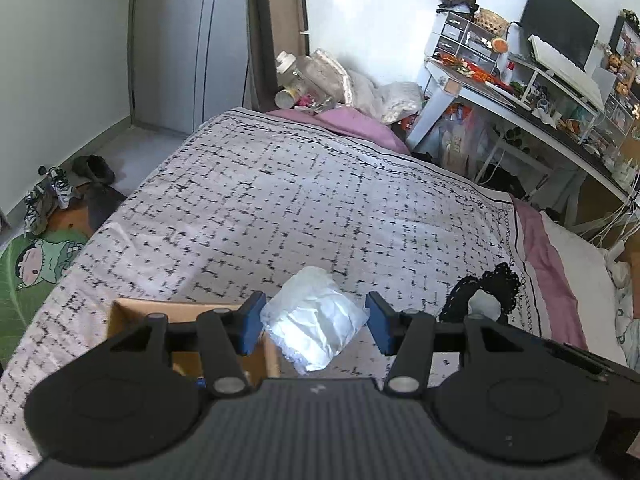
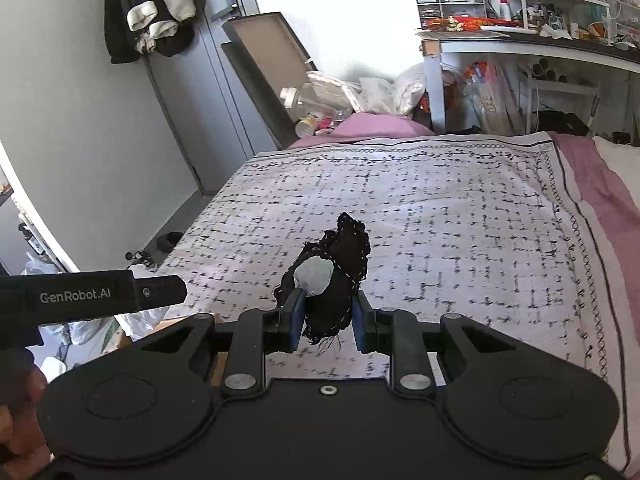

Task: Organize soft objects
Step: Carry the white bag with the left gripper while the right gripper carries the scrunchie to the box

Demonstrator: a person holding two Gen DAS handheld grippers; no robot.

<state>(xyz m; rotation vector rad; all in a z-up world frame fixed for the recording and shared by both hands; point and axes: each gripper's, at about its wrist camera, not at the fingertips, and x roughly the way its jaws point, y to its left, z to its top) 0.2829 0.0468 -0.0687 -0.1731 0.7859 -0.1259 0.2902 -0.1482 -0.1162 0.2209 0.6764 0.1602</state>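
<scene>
A clear plastic bag with white soft contents (image 1: 316,316) lies on the patterned bedspread (image 1: 280,200), beside an open cardboard box (image 1: 176,312). My left gripper (image 1: 316,322) is open, its blue pads on either side of the bag and above it. My right gripper (image 2: 326,316) is shut on a black lacy cloth bundle with a grey patch (image 2: 332,276), held above the bedspread (image 2: 440,220). The same black bundle shows at the right in the left wrist view (image 1: 484,292).
The box corner shows at lower left in the right wrist view (image 2: 176,328), with the other gripper's body (image 2: 92,296) over it. A cluttered desk (image 1: 520,96) stands right of the bed. Bottles and bags (image 1: 308,80) pile at the bed's far end. Shoes (image 1: 48,196) lie on the floor.
</scene>
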